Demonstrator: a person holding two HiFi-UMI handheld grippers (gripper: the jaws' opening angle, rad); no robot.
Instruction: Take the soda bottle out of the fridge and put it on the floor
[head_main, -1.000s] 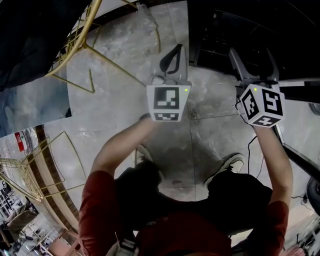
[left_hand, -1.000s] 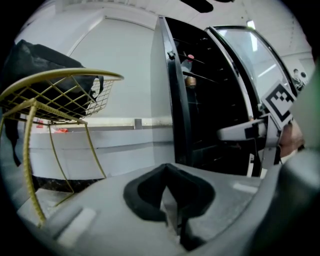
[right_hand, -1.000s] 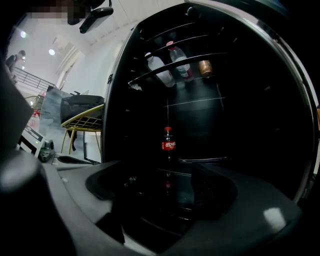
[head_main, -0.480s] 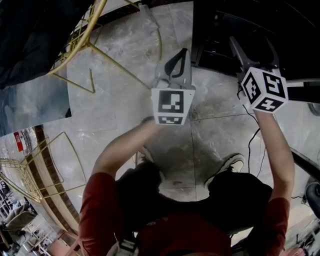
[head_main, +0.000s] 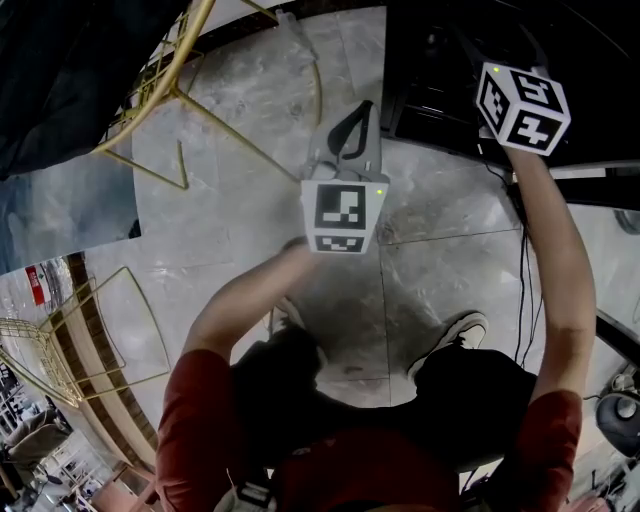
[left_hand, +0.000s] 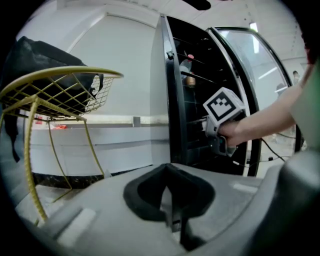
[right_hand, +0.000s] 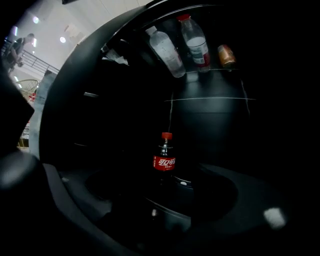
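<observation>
Floor: pale marbled tiles (head_main: 430, 270) under my feet, dark grout lines; both shoes (head_main: 455, 335) planted facing the fridge.
Fridge: tall black cabinet (left_hand: 195, 100), glass door (left_hand: 260, 75) swung open to the right; interior very dark, wire shelves visible.
Soda bottle: small dark cola bottle (right_hand: 164, 162), red cap, red label, standing upright on a shelf inside the fridge. Not touched by anything.
Upper shelf: two clear bottles, one leaning (right_hand: 167, 50), one with a red cap (right_hand: 196, 42), and a can (right_hand: 226, 55) to their right, all above the soda bottle.
Right gripper: my right gripper (right_hand: 165, 205) is reached into the fridge opening, jaws spread apart and holding nothing. Soda bottle stands ahead of them, in line with the gap, not yet between the pads.
Left gripper: my left gripper (left_hand: 170, 197) hangs outside the fridge, over the tiles, left of the cabinet. Jaws pressed together, pads meeting at a seam, nothing in them.
Gold wire chair: one (left_hand: 55, 95) to my left beside the white wall, a dark bag (left_hand: 45, 60) piled on its seat.
Cable: black lead (head_main: 522, 290) runs down along my right forearm.
</observation>
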